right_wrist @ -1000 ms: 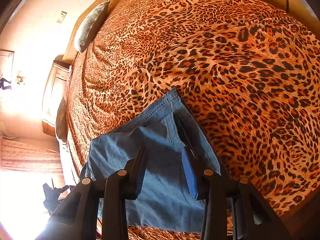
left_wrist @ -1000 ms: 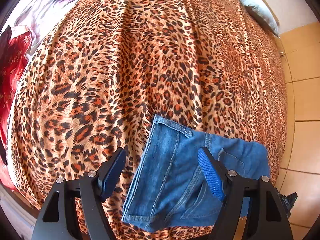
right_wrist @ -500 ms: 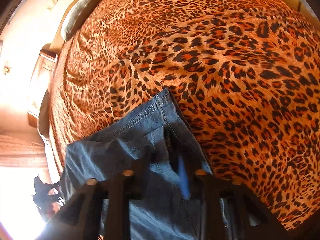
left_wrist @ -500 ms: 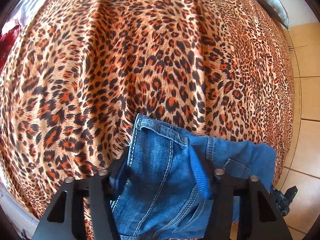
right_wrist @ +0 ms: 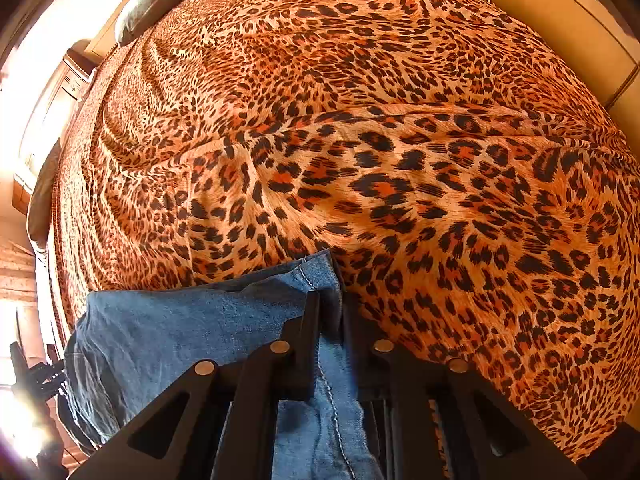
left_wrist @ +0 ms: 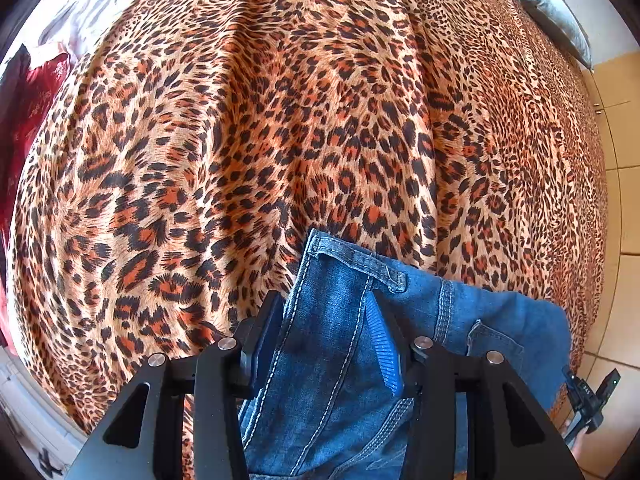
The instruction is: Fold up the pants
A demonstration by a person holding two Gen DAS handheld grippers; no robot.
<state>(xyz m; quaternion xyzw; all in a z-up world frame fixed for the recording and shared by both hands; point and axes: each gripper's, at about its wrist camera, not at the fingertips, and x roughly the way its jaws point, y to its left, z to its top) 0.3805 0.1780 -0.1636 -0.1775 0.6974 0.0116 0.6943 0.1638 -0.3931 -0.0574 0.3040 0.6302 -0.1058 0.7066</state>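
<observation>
Blue denim pants point(left_wrist: 500, 320) lie folded near the front edge of a bed with a leopard-print cover point(left_wrist: 280, 120). My left gripper point(left_wrist: 324, 304) points down at the seamed end; its jaws are closing, and its blue pads press a bunch of denim between them. In the right wrist view the pants point(right_wrist: 180, 332) spread to the left. My right gripper point(right_wrist: 332, 300) pinches the hemmed corner between near-shut fingers, and its jaws are opening a little with the cloth still caught between them.
The leopard cover point(right_wrist: 400, 160) fills both views. A grey pillow point(left_wrist: 540, 4) lies at the far right, red cloth point(left_wrist: 28, 108) at the left edge. Tiled floor point(left_wrist: 628, 200) runs along the right. A wooden bedside cabinet point(right_wrist: 68, 80) and another pillow point(right_wrist: 152, 4) are far left.
Both grippers came down onto the pants and their jaws narrowed from wide apart to gripping denim. The right gripper shifted onto the hemmed corner.
</observation>
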